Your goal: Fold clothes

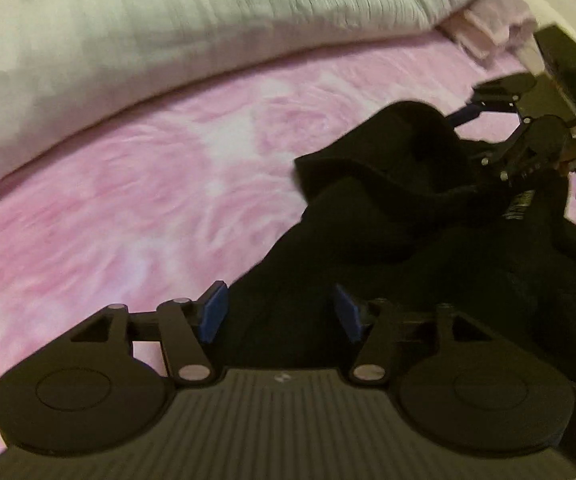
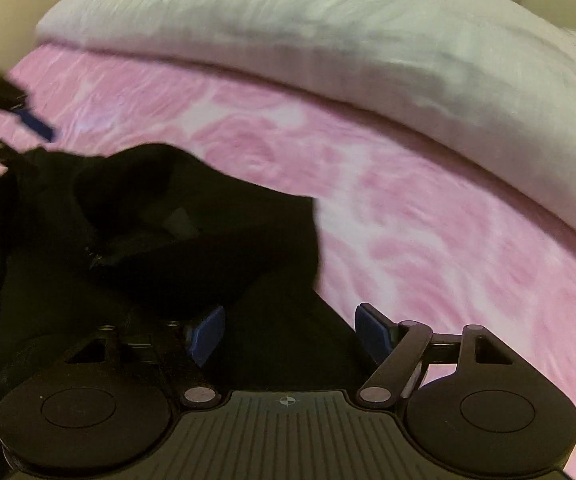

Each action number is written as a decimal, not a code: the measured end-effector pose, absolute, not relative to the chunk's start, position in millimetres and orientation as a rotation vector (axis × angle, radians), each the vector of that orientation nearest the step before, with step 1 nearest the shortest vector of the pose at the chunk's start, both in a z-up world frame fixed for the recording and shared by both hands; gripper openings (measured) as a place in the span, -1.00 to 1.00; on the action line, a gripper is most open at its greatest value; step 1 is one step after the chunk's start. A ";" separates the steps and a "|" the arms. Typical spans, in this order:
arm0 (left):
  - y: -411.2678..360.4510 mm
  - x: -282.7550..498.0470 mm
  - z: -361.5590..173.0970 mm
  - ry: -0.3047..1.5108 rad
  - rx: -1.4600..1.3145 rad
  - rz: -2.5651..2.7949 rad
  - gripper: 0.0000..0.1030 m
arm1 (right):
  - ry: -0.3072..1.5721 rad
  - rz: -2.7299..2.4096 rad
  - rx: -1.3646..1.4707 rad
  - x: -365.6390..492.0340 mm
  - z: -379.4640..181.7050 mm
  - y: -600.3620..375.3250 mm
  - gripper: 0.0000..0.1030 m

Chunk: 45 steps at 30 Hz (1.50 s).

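A black garment lies crumpled on a pink patterned bed cover. My left gripper is open, its blue pads spread over the garment's near edge, with cloth between them but not pinched. My right gripper is open too, over the same black garment, whose collar and grey label face up. The right gripper also shows in the left wrist view at the far right, by the garment's collar. The left gripper shows in the right wrist view at the far left.
A thick white folded duvet lies along the far side of the bed; it also shows in the right wrist view. A pale pink folded cloth sits at the back right. The pink cover stretches between garment and duvet.
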<state>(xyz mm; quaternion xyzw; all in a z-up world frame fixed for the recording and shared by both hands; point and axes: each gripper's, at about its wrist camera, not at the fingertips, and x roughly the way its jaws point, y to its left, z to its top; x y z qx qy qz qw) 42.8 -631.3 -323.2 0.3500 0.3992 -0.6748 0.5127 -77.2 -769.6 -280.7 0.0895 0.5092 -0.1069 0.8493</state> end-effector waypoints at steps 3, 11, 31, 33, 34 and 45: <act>-648.8 38.3 -345.4 1.022 0.837 -1.558 -0.38 | 1.096 -0.206 0.196 -62.0 -306.3 -770.1 0.41; -642.6 75.5 -302.6 0.914 0.671 -1.504 -0.84 | 1.013 -0.378 0.350 -54.1 -294.3 -803.6 -0.82; -417.1 88.2 -263.2 1.226 0.424 -1.206 -0.05 | 0.961 -0.265 0.646 -156.5 -255.7 -610.9 0.00; -383.9 65.6 -262.6 1.317 0.341 -1.198 0.15 | 1.004 -0.198 0.690 -167.1 -262.7 -573.6 0.00; -370.3 53.7 -264.5 1.366 0.301 -1.197 0.20 | 1.025 -0.164 0.713 -172.4 -266.2 -554.9 0.00; -338.6 -46.9 -329.0 1.734 0.129 -1.213 0.17 | 1.086 0.039 0.805 -191.2 -270.1 -443.2 0.00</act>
